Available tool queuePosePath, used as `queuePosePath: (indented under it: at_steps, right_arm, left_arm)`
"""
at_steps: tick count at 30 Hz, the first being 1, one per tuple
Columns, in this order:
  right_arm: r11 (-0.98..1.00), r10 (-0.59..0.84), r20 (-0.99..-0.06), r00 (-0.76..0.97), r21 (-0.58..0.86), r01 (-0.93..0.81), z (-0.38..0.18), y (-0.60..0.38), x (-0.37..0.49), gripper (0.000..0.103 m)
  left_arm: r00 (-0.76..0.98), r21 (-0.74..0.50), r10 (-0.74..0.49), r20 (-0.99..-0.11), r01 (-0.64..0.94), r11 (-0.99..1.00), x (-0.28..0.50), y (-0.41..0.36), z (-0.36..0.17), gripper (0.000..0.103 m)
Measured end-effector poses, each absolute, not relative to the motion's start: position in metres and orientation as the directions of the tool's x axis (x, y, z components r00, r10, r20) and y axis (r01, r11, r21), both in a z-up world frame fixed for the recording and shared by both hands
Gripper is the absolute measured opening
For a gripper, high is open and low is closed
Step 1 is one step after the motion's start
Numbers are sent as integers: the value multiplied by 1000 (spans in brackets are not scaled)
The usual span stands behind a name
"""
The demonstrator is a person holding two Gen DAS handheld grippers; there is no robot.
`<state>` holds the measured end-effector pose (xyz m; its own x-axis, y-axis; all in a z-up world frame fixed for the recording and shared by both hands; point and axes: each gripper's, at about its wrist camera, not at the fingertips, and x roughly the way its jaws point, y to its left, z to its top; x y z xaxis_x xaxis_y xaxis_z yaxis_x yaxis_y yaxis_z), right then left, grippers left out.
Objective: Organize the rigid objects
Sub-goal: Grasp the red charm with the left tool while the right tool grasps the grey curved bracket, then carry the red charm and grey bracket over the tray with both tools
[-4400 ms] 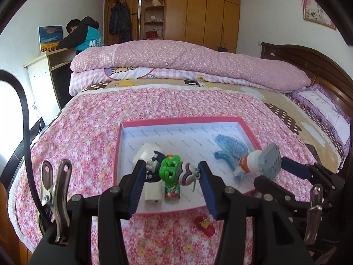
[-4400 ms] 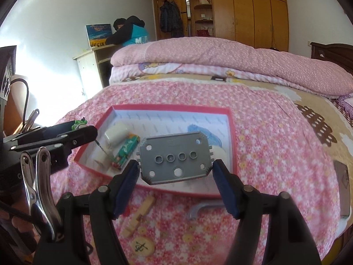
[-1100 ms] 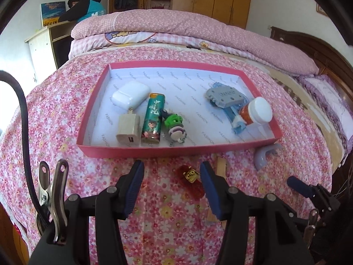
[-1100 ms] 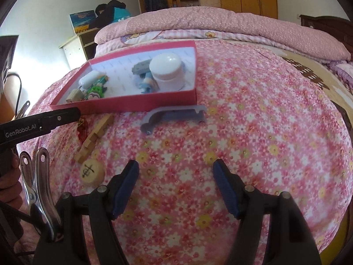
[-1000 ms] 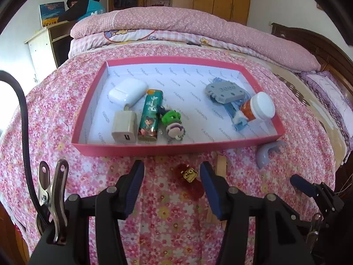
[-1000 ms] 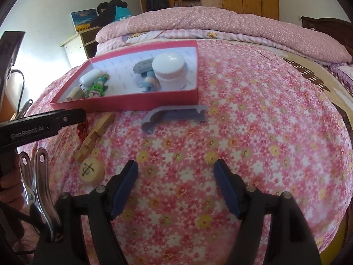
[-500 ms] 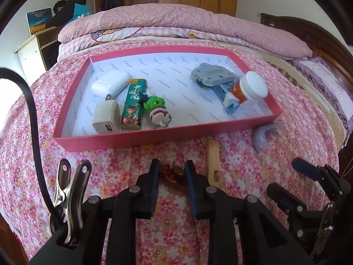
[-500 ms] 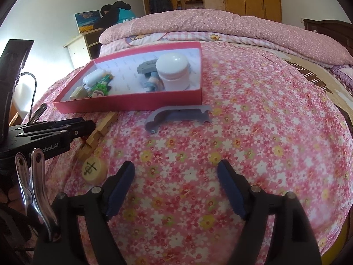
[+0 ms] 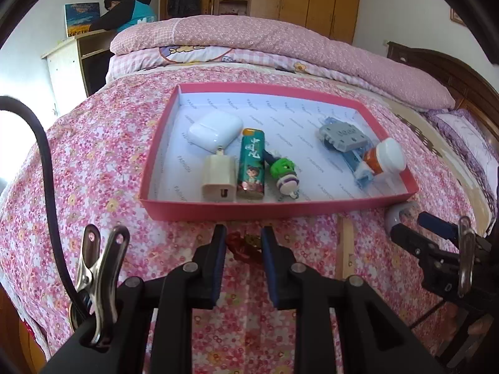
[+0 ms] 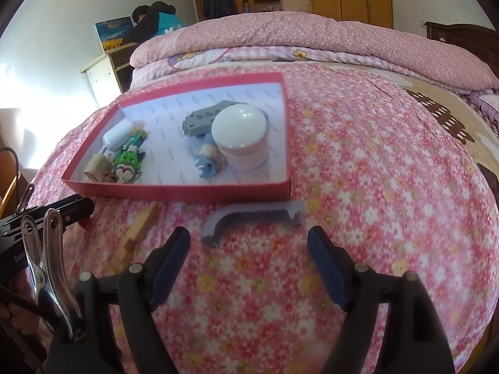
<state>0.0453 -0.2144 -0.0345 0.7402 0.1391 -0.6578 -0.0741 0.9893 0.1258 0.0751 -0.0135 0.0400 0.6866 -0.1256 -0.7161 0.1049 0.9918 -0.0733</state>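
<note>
A red-rimmed tray (image 9: 274, 210) on the flowered bedspread holds a white earbud case (image 9: 215, 128), a cream charger (image 9: 219, 179), a green lighter (image 9: 252, 163), a green toy figure (image 9: 283, 171), a grey plate (image 9: 343, 133) and a white-capped jar (image 9: 385, 157). My left gripper (image 9: 243, 241) is shut on a small red toy (image 9: 241, 245) just in front of the tray. My right gripper (image 10: 249, 240) is open, just behind a grey curved handle piece (image 10: 252, 218) on the bedspread. A wooden stick (image 10: 137, 233) lies left of it.
The tray also shows in the right wrist view (image 10: 187, 191), beyond the handle piece. A folded pink quilt (image 9: 280, 40) lies across the bed behind it. A wooden headboard (image 9: 452, 74) stands at right, a desk (image 9: 75, 59) at left.
My left gripper has closed on the red toy. My right gripper has moved forward to the grey handle piece, still open.
</note>
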Motion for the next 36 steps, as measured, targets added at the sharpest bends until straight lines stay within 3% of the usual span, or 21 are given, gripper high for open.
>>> queuePosePath:
  at_steps: [11,14,36]
  right_arm:
    - [996,86,-685,724,67,-55,-41,-208,67,79]
    - [997,78,-681,728,63,-48,-42,-207,65,74]
    - [991,118,-644,756,120,-53,-19,-205,33,73]
  left_arm:
    - [693,-88,-128,-710,93,992,76,-4,42,24]
    - [696,-88,-128,-707,94,992,75,-4,44,24]
    - [733,-119,-157,-661,104,987,69,2,72,24]
